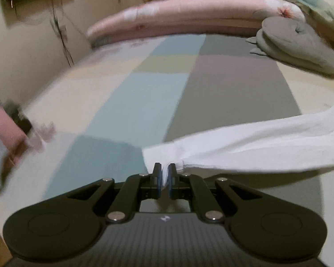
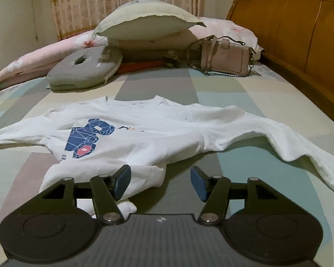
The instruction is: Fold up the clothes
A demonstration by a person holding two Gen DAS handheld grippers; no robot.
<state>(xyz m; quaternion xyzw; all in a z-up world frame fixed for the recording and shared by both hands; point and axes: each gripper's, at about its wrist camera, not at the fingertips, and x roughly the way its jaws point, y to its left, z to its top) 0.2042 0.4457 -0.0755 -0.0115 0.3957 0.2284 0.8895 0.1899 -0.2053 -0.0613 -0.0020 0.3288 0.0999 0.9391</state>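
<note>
A white long-sleeved shirt (image 2: 144,129) with a blue bear print (image 2: 86,138) lies spread front-up on the patchwork bed sheet (image 2: 256,102). One white sleeve (image 1: 256,142) stretches from the right edge of the left wrist view down to my left gripper (image 1: 164,173). That gripper is shut on the sleeve's cuff, with fabric pinched between its blue pads. My right gripper (image 2: 160,182) hovers open over the shirt's lower hem. Its left finger is over the hem corner, and only bare sheet shows between its pads. The shirt's other sleeve (image 2: 311,155) trails off to the right.
A rolled pink quilt (image 1: 189,11), a grey ring cushion (image 2: 84,69), a pale pillow (image 2: 144,22) and a pink handbag (image 2: 225,57) line the far side of the bed. A wooden headboard (image 2: 300,33) stands at the right. A wall (image 1: 22,55) borders the bed's left.
</note>
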